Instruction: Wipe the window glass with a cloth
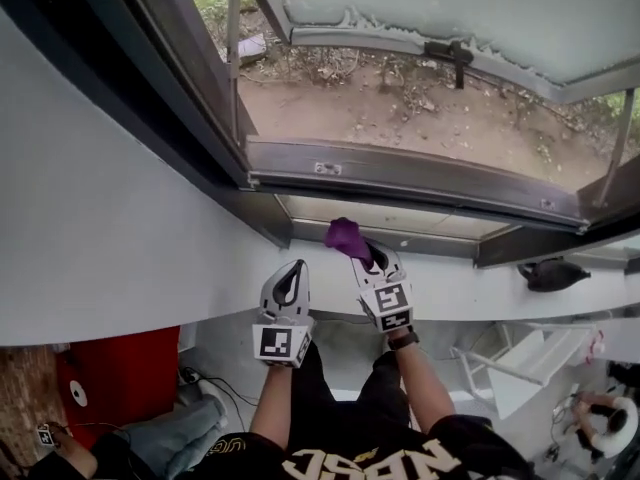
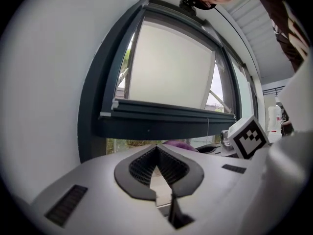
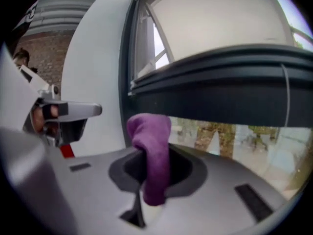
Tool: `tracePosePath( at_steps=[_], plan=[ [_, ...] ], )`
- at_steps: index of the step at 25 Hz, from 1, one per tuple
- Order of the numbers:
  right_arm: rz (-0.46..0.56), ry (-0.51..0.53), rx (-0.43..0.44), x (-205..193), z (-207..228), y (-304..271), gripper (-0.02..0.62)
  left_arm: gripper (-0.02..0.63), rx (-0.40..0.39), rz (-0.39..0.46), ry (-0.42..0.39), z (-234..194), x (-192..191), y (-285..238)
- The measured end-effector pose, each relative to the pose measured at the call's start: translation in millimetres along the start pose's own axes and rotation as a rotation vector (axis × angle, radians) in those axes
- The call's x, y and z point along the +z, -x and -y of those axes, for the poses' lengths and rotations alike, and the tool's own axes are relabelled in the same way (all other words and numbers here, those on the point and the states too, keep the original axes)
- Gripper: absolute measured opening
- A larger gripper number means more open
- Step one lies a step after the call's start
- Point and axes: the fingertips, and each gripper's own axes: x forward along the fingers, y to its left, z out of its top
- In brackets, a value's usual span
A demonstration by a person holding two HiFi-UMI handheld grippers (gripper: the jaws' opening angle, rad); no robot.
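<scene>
A purple cloth (image 1: 347, 236) is pinched in my right gripper (image 1: 372, 259), which is shut on it; the cloth (image 3: 152, 151) sticks up from between the jaws. It hangs just below the dark bottom rail (image 1: 400, 173) of the tilted-out window sash (image 1: 450, 13), close to the fixed lower pane (image 1: 390, 215). My left gripper (image 1: 289, 286) is beside the right one, a little lower and to the left, jaws closed with nothing between them (image 2: 157, 151). The frosted glass (image 2: 168, 67) fills the left gripper view above the rail.
A dark window frame post (image 1: 150, 58) runs up the left. White wall (image 1: 110, 238) lies to the left and below. A black window handle (image 1: 552, 274) sits on the right. Bare ground (image 1: 400, 108) shows outside. A red object (image 1: 120, 373) stands low left.
</scene>
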Motion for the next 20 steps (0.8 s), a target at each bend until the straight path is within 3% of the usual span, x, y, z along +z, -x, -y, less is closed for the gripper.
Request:
tracePosePath(
  at_steps=[10,16,18,20],
  plan=[
    [-0.015,0.031,0.175,3,-57,-115,0.074,0.018,0.045,-0.104,0.046,-53,-69,-1],
    [-0.046,0.08,0.198,12,-88,-167,0.074,0.018,0.052,-0.104,0.107,-59,-77,14],
    [-0.033,0.013,0.187,19,-90,-182,0.074,0.018,0.049,-0.11,0.091,-60,-76,19],
    [-0.027,-0.128,0.16,21,-82,-195,0.074,0.018,0.063,-0.109,0.087,-62,-74,23]
  ],
)
